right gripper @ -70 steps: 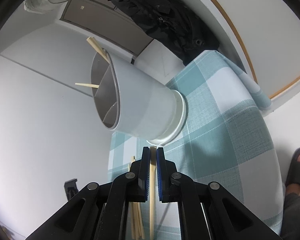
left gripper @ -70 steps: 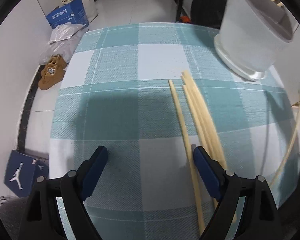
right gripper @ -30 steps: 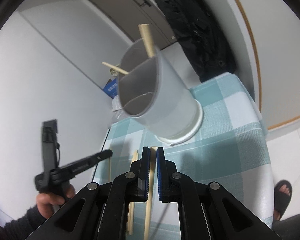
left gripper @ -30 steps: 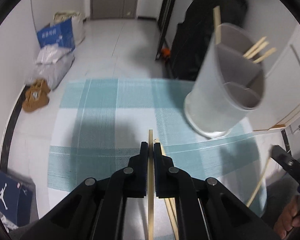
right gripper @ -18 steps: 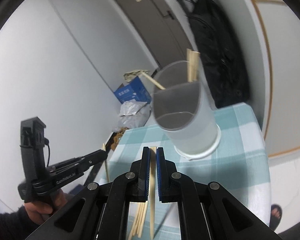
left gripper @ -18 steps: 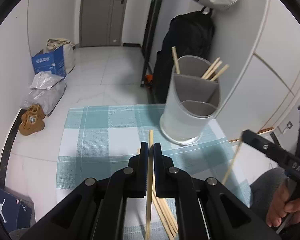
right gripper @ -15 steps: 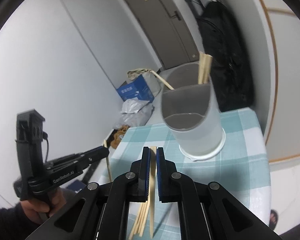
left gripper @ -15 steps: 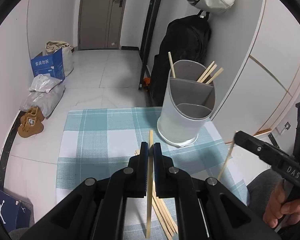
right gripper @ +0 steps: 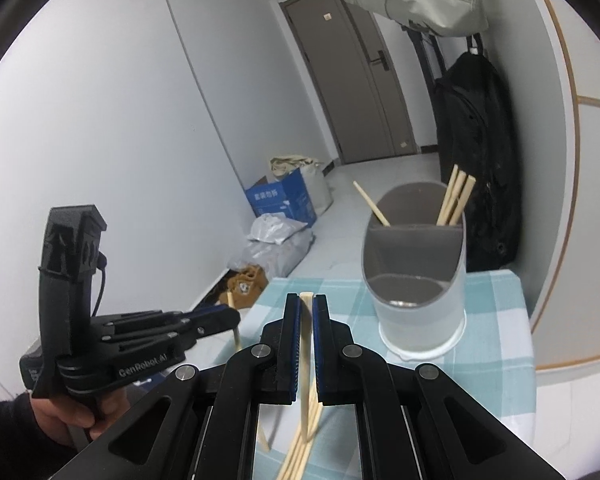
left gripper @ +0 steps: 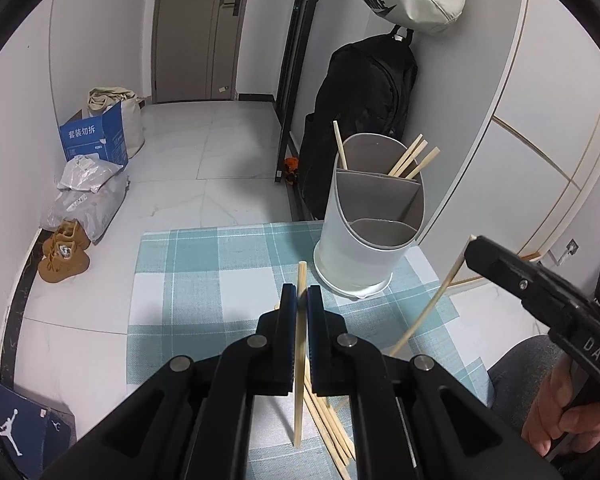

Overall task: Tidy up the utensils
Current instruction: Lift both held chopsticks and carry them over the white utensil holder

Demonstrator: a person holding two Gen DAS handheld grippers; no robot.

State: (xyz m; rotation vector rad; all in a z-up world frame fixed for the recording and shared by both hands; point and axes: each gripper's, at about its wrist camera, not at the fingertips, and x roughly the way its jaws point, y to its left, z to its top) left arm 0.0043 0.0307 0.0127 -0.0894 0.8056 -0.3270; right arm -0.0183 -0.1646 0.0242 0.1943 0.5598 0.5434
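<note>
Now, through the left wrist camera, the left gripper (left gripper: 298, 300) fills the lower centre of the frame, its jaws closed on a single chopstick (left gripper: 299, 352) that stands nearly upright between them, its lower end hanging over loose chopsticks (left gripper: 328, 420) lying on the checked worktop (left gripper: 204, 280). At centre right stands the white utensil holder (left gripper: 364, 256), with one stick leaning in the left of its rear compartment and three more fanned at the right; the front compartments look bare. At the right edge, the right gripper (left gripper: 474, 246) reaches in from a hand (left gripper: 556, 412) and grips a slanted chopstick (left gripper: 428, 304) near its upper end. Through the right wrist camera, the right gripper (right gripper: 307, 316) sits at lower centre, jaws pinched shut on that chopstick (right gripper: 306, 344), which runs down toward the loose chopsticks (right gripper: 300, 448) at the bottom. The utensil holder (right gripper: 416, 280) stands at centre right on the worktop (right gripper: 496, 300). At lower left, the left gripper (right gripper: 230, 318) holds its chopstick (right gripper: 236, 328) upright.
</note>
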